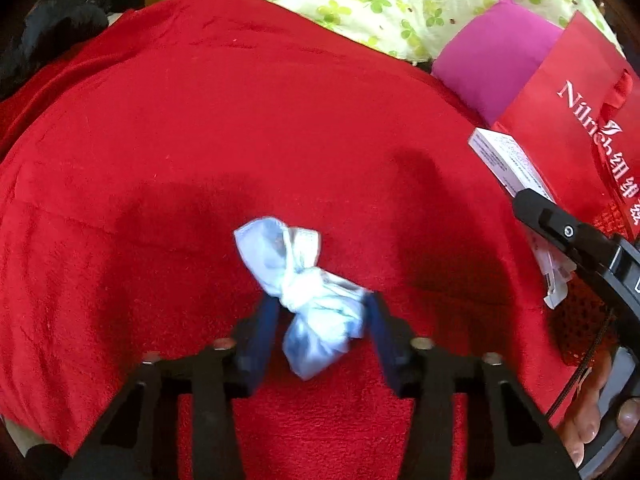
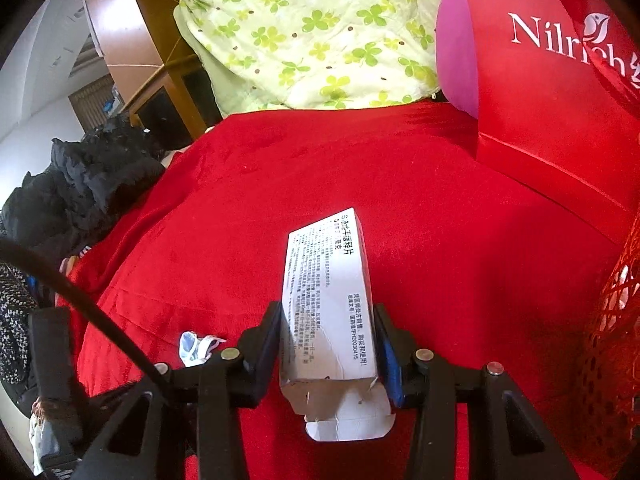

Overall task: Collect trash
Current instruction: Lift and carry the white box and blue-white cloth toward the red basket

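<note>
A knotted white tissue wad (image 1: 304, 292) lies on the red blanket (image 1: 240, 140) in the lower middle of the left wrist view, its long axis running from upper left to lower right, the loose flared end toward the upper left. The left gripper (image 1: 322, 312) straddles its lower half, the two blue pads touching the wad's sides, clamped on it. In the right wrist view the right gripper (image 2: 328, 328) is clamped on a white printed carton (image 2: 326, 300), held clear of the blanket; the carton's long axis runs away from the camera toward the upper middle of the frame, its torn open flap end nearest the lens. The same wad shows small at lower left of that view. At the right edge stands a red paper bag (image 2: 540, 100) with white lettering, a magenta cushion (image 2: 456, 52) behind it, and a red mesh basket (image 2: 612, 340) at lower right; its contents cannot be made out. A clover-print quilt (image 2: 312, 36) fills the upper middle, and dark clothing (image 2: 92, 176) is heaped at the left.
</note>
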`<state>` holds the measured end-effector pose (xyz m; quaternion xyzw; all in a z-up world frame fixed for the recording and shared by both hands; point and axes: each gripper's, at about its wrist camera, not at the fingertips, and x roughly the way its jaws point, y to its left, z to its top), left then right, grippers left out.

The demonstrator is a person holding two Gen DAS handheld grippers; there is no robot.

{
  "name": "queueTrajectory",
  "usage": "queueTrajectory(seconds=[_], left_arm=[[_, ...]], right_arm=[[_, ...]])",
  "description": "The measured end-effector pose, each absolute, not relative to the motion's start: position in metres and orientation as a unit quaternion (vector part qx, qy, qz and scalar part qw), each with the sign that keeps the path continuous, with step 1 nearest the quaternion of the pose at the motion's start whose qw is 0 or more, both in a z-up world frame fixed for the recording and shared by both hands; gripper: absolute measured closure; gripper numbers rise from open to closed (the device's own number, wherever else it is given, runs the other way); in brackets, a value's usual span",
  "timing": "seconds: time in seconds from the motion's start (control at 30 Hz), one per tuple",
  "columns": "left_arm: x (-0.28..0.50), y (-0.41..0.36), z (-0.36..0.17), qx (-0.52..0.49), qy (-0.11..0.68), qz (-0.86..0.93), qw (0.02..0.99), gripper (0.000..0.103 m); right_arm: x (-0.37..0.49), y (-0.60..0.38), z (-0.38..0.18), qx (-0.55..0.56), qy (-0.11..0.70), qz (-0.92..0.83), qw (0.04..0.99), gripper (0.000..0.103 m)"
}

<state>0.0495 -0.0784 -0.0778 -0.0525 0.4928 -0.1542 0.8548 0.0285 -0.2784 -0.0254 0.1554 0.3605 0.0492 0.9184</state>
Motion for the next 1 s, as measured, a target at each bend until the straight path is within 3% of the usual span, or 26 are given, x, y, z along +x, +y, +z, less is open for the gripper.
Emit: queueTrajectory(seconds=[0.13, 0.17, 1.0], left_arm=[[0.045, -0.075, -0.071, -0.052, 0.481, -0.148, 0.863, 0.065], [0.042, -0.073, -0.069, -0.051, 0.477, -0.147, 0.865, 0.071], [-0.020, -0.101, 0.036, 0.055, 0.321, -0.165, 0.931, 0.071]], right_arm=[[0.024, -0.278, -0.021, 0.155, 0.350, 0.056, 0.922, 0.056], [0.023, -0.278, -0.020, 0.155, 0.347, 0.056, 0.923, 0.056], [-0.039, -0.301, 0.034, 0.166, 0.233, 0.079, 0.955, 0.056]])
